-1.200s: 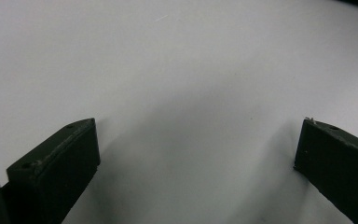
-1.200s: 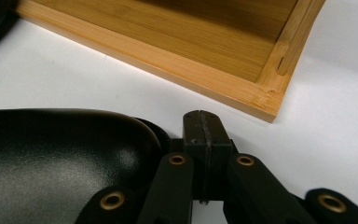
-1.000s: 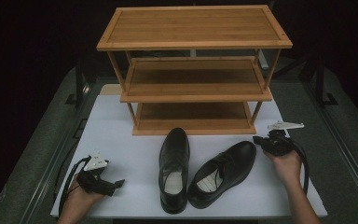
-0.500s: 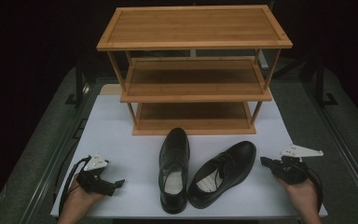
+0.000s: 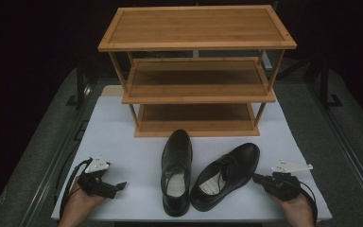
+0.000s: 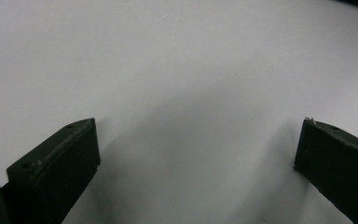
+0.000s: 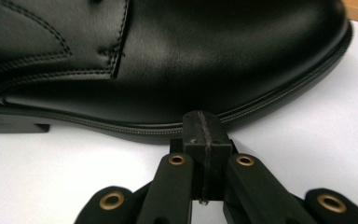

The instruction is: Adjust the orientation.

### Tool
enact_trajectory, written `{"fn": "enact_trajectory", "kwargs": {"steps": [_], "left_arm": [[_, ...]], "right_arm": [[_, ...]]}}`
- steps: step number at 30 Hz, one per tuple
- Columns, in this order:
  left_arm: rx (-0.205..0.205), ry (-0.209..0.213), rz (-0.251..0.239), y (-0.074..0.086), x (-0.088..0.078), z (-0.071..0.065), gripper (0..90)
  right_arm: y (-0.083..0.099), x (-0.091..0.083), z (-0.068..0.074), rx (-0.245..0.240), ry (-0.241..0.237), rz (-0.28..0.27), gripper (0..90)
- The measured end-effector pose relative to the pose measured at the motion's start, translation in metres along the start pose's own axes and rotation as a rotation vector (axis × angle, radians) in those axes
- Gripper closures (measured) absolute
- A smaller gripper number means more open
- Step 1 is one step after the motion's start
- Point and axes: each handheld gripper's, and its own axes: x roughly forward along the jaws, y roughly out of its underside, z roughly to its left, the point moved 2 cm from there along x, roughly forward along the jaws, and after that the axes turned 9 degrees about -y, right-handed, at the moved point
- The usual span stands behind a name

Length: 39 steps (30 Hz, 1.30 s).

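Two black leather shoes lie on the white table top (image 5: 123, 142) in front of a wooden rack. The left shoe (image 5: 176, 170) points straight at the rack; the right shoe (image 5: 227, 174) lies angled, toe to the right. My right gripper (image 5: 256, 178) is shut with nothing between its pads, its tip right at the sole edge of the right shoe (image 7: 168, 60), as the right gripper view (image 7: 204, 126) shows. My left gripper (image 5: 121, 185) rests at the near left, jaws wide open over bare table (image 6: 196, 140).
A three-shelf bamboo rack (image 5: 196, 71) stands at the back of the table, shelves bare. Dark metal rails (image 5: 71, 137) run along both sides of the table. Bare white surface lies between the left gripper and the shoes.
My right gripper has come down the right side of the table toward me, then in toward the right shoe's side. The left gripper and both shoes have stayed put.
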Motion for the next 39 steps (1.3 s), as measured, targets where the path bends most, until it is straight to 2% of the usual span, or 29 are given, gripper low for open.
{"fn": "enact_trajectory", "kwargs": {"steps": [3, 15, 25, 39], "left_arm": [[0.0, -0.001, -0.001, 0.0, 0.0, 0.0, 0.0], [0.0, 0.0, -0.001, 0.0, 0.0, 0.0, 0.0], [0.0, -0.001, 0.0, 0.0, 0.0, 0.0, 0.0], [-0.001, -0.001, -0.001, 0.0, 0.0, 0.0, 0.0]], "right_arm": [[0.001, 0.004, 0.0, -0.009, -0.001, 0.02, 89.8], [-0.005, 0.011, -0.005, -0.008, -0.005, 0.018, 89.8], [-0.017, 0.022, -0.012, 0.004, -0.01, 0.023, 89.8], [-0.042, 0.046, -0.012, -0.024, -0.04, 0.039, 89.9]]}}
